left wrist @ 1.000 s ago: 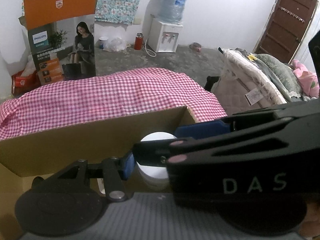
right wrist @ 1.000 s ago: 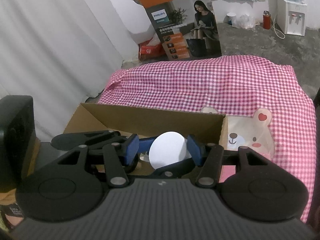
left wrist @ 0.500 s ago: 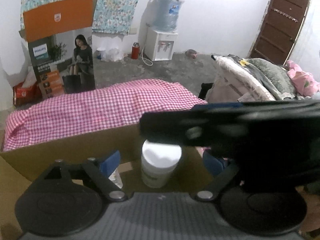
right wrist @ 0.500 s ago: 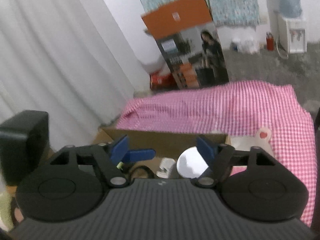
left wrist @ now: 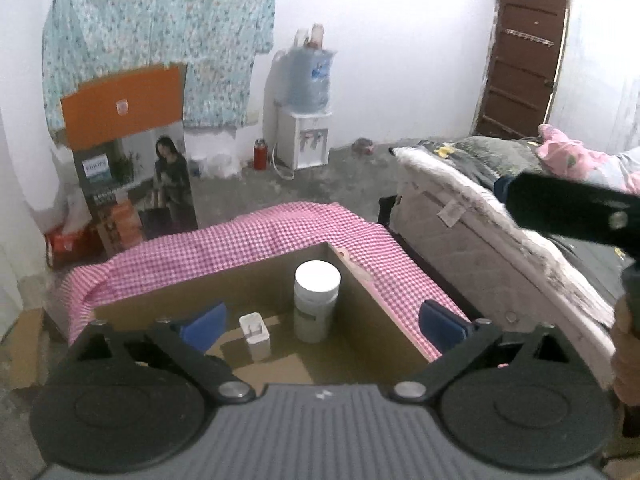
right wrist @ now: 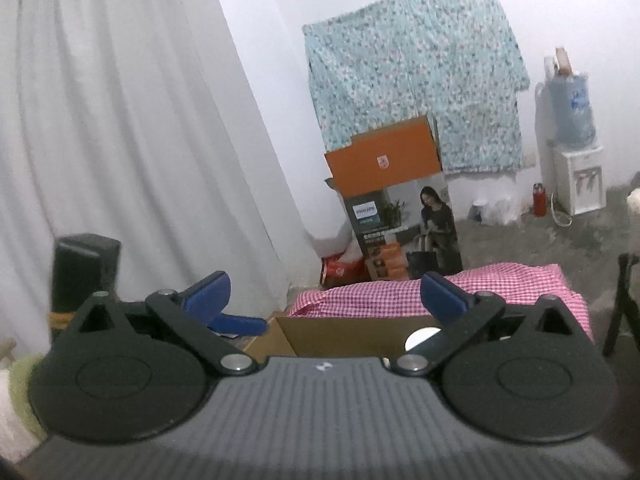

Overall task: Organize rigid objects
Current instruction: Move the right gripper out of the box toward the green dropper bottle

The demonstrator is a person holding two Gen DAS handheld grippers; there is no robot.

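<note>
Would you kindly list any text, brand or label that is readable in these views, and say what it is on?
"PHILIPS": blurred white lettering on the tall printed carton, just legible.
Orange flap logo: too small to read.
Carton's smaller print: blurred, unreadable.
White jar label: unreadable.
Water bottle label: unreadable.

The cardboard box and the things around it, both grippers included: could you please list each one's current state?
cardboard box: open-topped.
white jar: upright in the box corner, lid on.
small white block: standing beside the jar.
left gripper: open, jaws just opened, empty.
right gripper: open, jaws just opened, empty.
</note>
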